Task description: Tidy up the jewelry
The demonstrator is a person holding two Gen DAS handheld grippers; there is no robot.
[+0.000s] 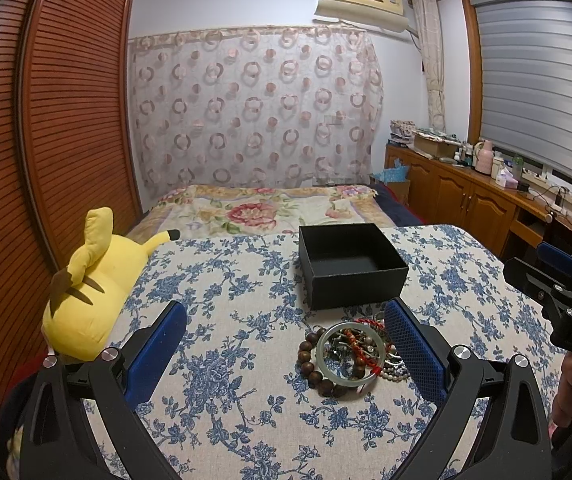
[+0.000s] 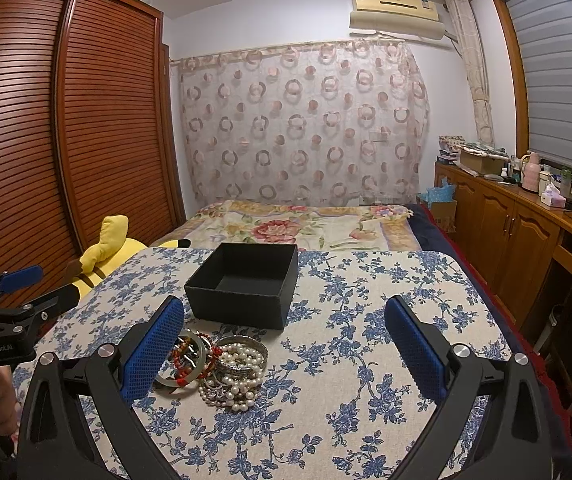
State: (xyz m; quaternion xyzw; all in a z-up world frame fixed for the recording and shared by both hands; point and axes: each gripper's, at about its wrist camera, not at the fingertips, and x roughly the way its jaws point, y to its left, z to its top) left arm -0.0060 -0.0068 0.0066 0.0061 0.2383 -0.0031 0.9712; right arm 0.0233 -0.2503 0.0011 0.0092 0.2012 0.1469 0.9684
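A pile of jewelry (image 1: 350,354) lies on the blue-flowered tablecloth: a pale green bangle, brown wooden beads, red cords; in the right wrist view (image 2: 214,368) white pearl strands and a silver bangle also show. An empty open black box (image 1: 350,264) stands just behind the pile, also seen in the right wrist view (image 2: 246,284). My left gripper (image 1: 286,344) is open and empty, the pile near its right finger. My right gripper (image 2: 286,344) is open and empty, the pile by its left finger. Each gripper shows at the other view's edge.
A yellow plush toy (image 1: 86,292) lies at the table's left edge. Beyond the table (image 2: 366,360) is a bed with a floral cover (image 1: 262,210). A wooden wardrobe (image 1: 46,140) stands left, a low wooden cabinet (image 2: 518,236) with bottles right.
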